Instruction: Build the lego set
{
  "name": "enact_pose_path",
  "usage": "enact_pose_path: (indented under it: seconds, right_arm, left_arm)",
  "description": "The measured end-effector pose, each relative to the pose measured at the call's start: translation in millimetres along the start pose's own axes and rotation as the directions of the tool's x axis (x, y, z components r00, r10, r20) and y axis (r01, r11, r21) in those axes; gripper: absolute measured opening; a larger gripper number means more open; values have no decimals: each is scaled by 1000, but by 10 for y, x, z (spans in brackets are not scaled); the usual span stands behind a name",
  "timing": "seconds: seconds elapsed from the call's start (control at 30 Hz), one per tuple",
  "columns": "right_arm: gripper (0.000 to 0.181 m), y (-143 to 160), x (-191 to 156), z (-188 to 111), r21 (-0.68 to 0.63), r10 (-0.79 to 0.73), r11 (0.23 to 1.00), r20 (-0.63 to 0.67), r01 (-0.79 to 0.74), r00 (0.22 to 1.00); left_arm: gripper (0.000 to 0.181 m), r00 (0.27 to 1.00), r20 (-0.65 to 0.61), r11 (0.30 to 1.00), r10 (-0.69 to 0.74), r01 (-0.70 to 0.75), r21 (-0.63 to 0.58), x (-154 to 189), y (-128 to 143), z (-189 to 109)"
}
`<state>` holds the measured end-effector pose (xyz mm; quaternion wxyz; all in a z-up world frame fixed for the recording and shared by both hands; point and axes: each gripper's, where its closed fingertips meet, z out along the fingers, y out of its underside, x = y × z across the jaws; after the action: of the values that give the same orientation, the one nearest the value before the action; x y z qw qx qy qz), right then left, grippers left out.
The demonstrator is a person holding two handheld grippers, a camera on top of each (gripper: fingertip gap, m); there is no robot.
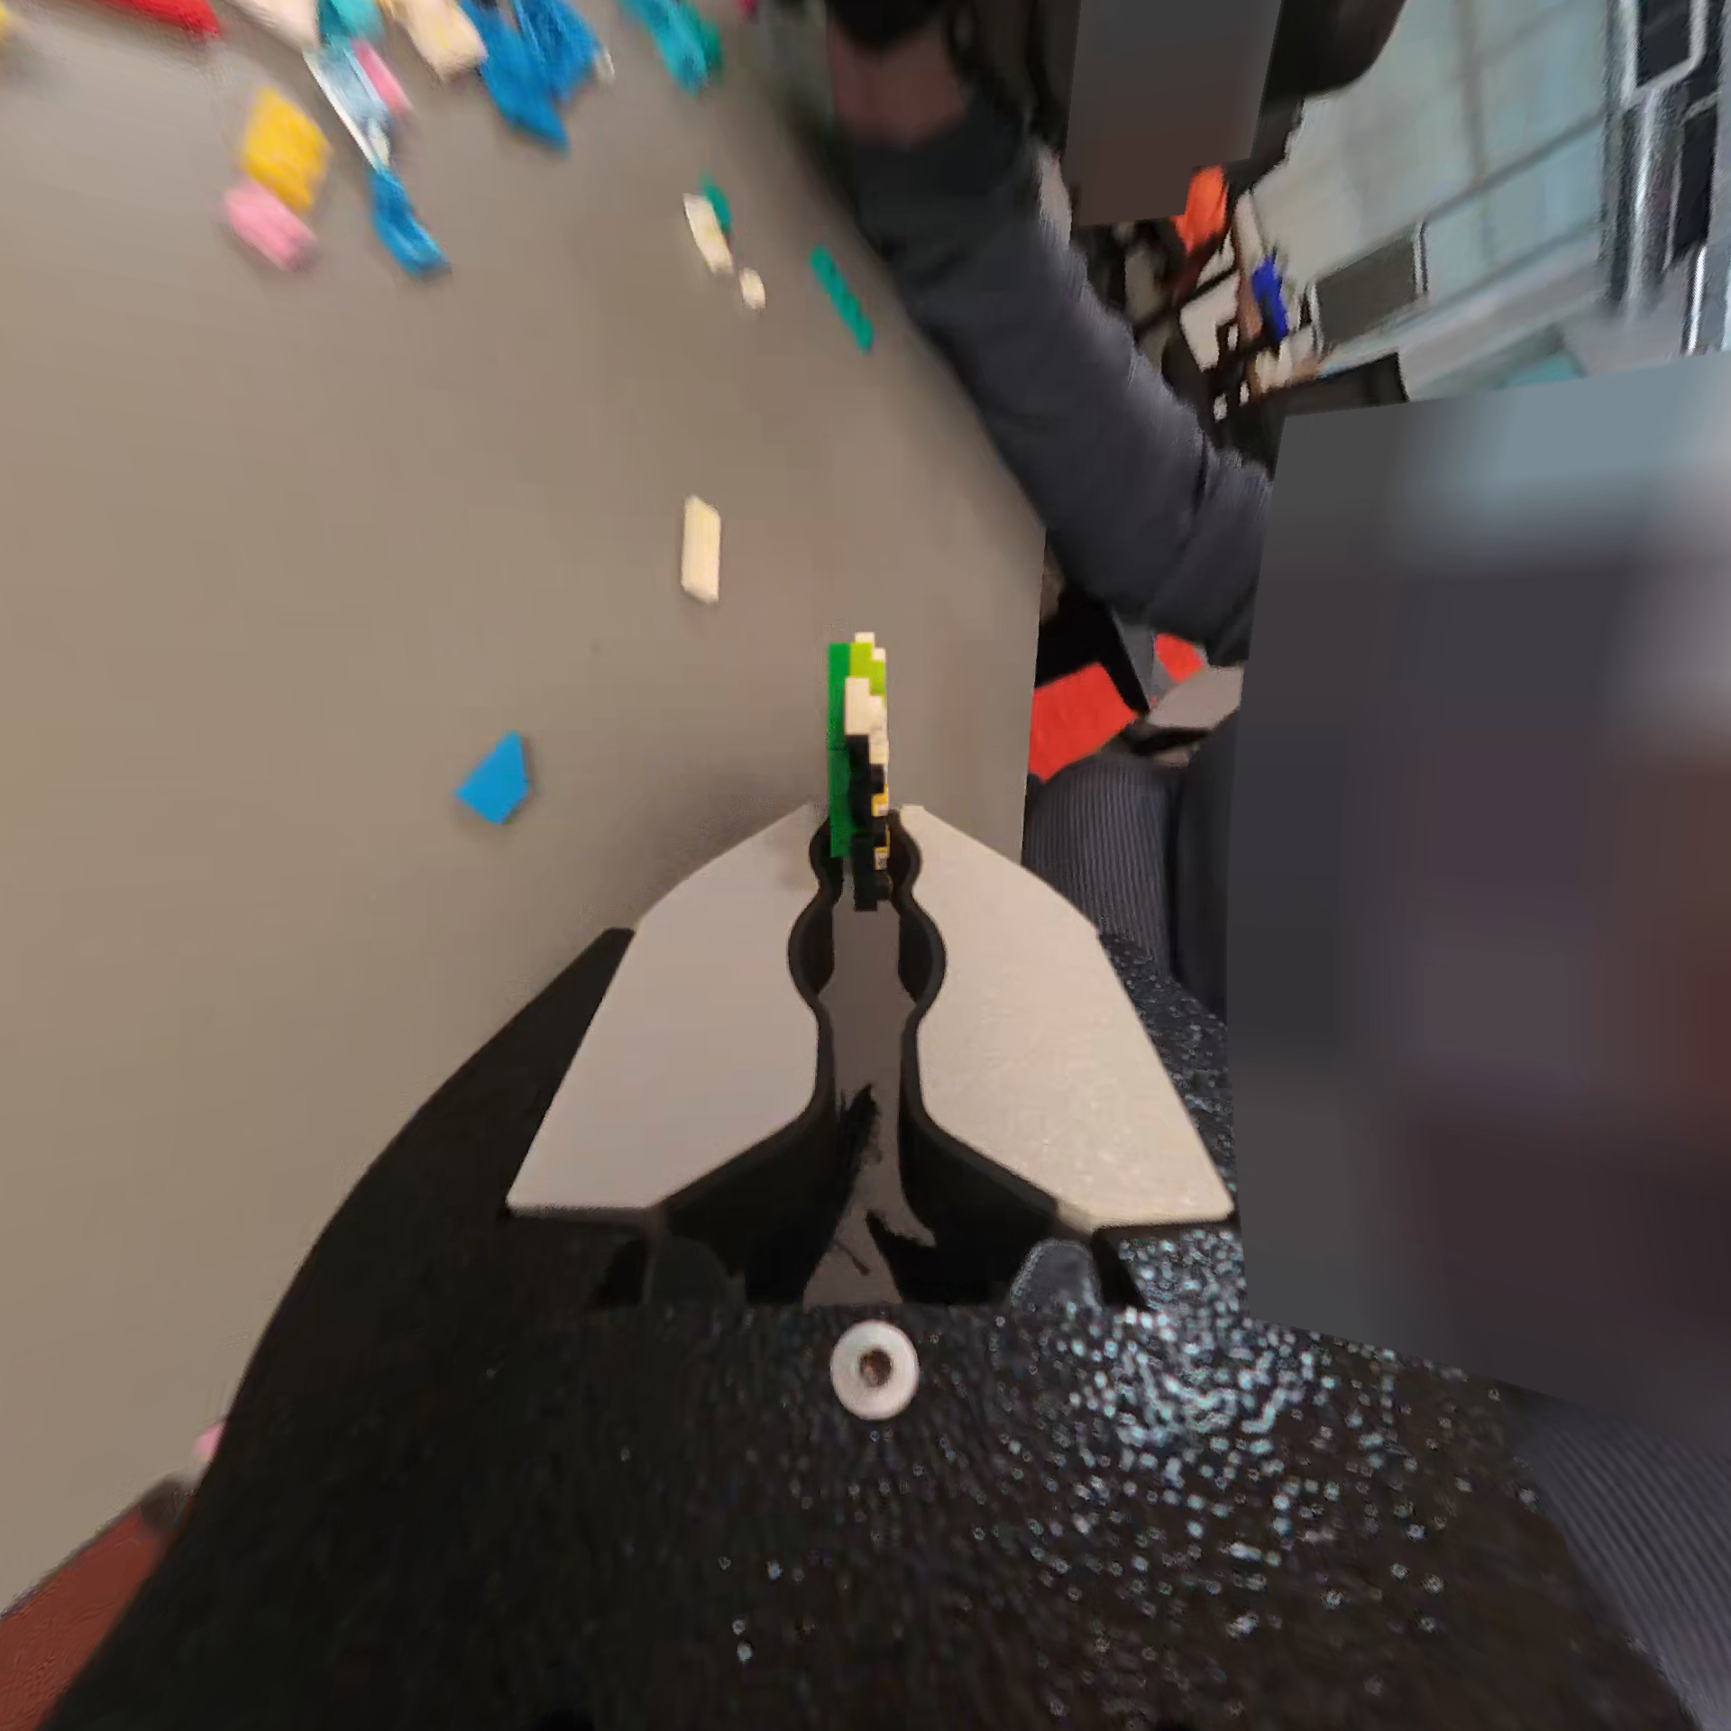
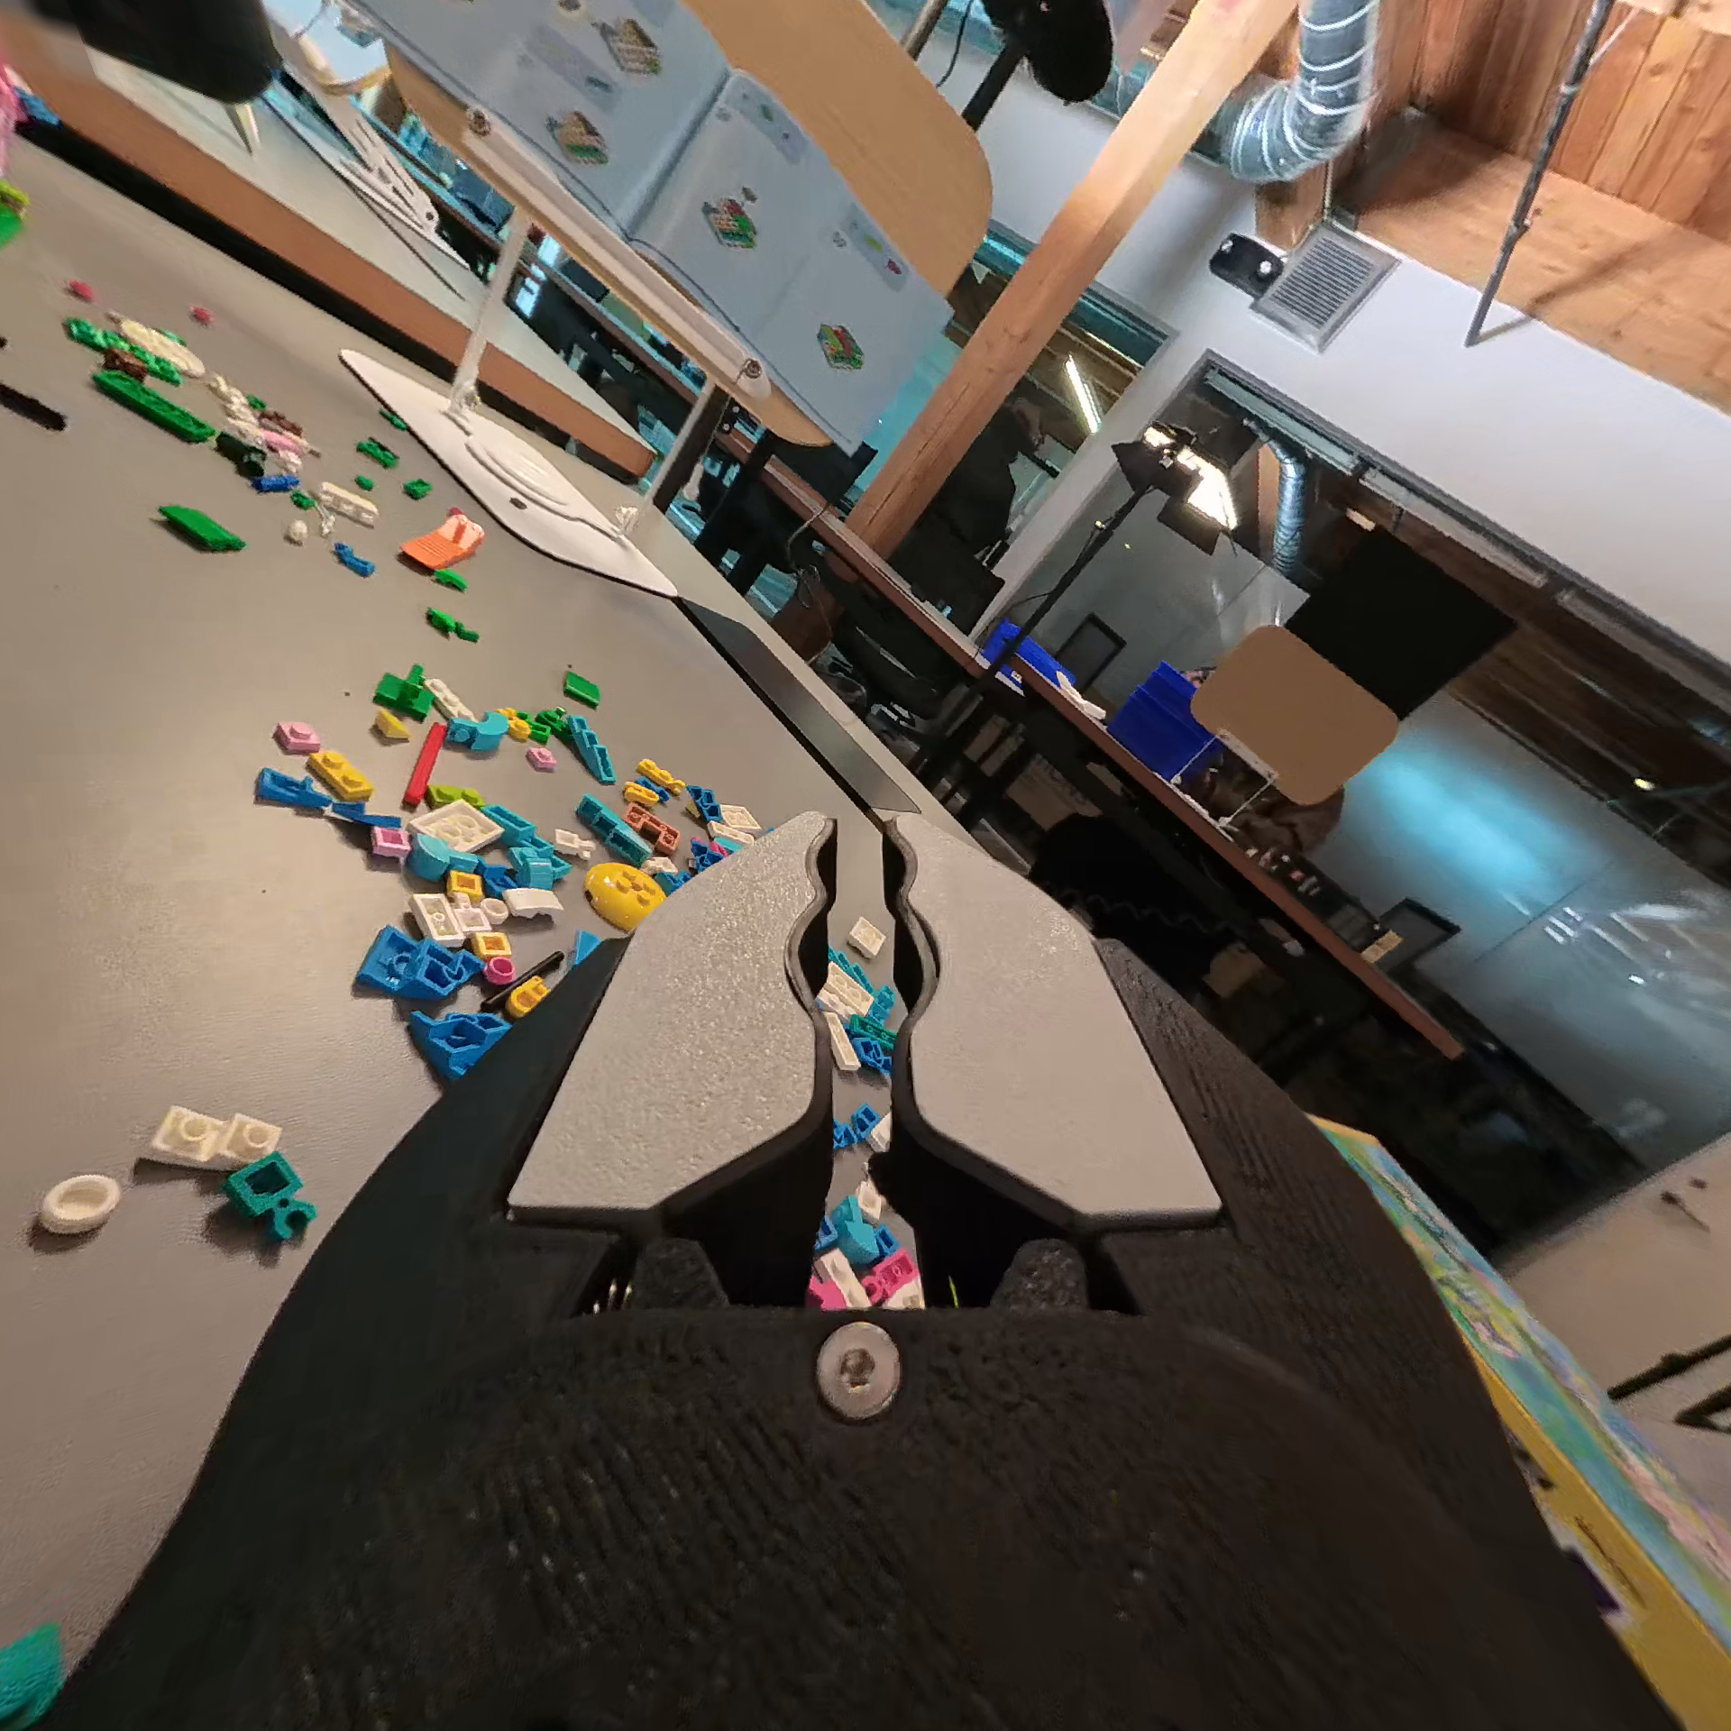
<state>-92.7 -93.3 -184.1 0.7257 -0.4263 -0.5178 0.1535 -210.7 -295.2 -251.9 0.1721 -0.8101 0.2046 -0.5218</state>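
A: Assembly (image 1: 857,749) of green, lime, white and black bricks is pinched at its lower end by the left gripper (image 1: 862,834), and it stands out past the tips, above the grey table (image 1: 281,562) near its edge.

B: How will it handle, in your opinion?

A: I think it is light and stiff, but it can break apart at the joints (the small plates are only pressed together). Better to hold it by the flat green plate, as now, and not by the small white pieces on the side.

B: And the right gripper (image 2: 860,834)?

A: Its fingers are almost together with only a narrow gap, and they hold nothing. It hangs over the loose bricks (image 2: 487,843), a scattered heap of blue, white, yellow and pink. A yellow domed piece (image 2: 623,895) lies just beside the left finger.

B: Those are slippery?

A: Probably, being hard smooth plastic. One should take them by two parallel sides.
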Motion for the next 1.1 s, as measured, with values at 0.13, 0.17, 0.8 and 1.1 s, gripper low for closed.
enact_pose_path:
  seconds: [0.13, 0.17, 0.8, 1.1]
  right_arm:
    - [7, 39, -14, 14, -14, -3, 1000, -3, 3, 1000]
    - [7, 52, 3, 13, -18, 4, 1000, -11, -5, 1000]
    - [6, 117, 28, 18, -48, 10, 999, -24, -11, 1000]
    - [6, 126, 20, 21, -55, 9, 998, -21, -10, 1000]
  left_arm:
    - [8, 997, -22, 989, -71, 68, -131, 28, 209, 135]
    - [9, 996, -18, 985, -84, 80, -152, 25, 243, 154]
    - [62, 979, 121, 985, -163, 169, -38, -62, 68, 30]
    - [67, 964, 208, 982, -165, 179, -54, -79, 112, -33]
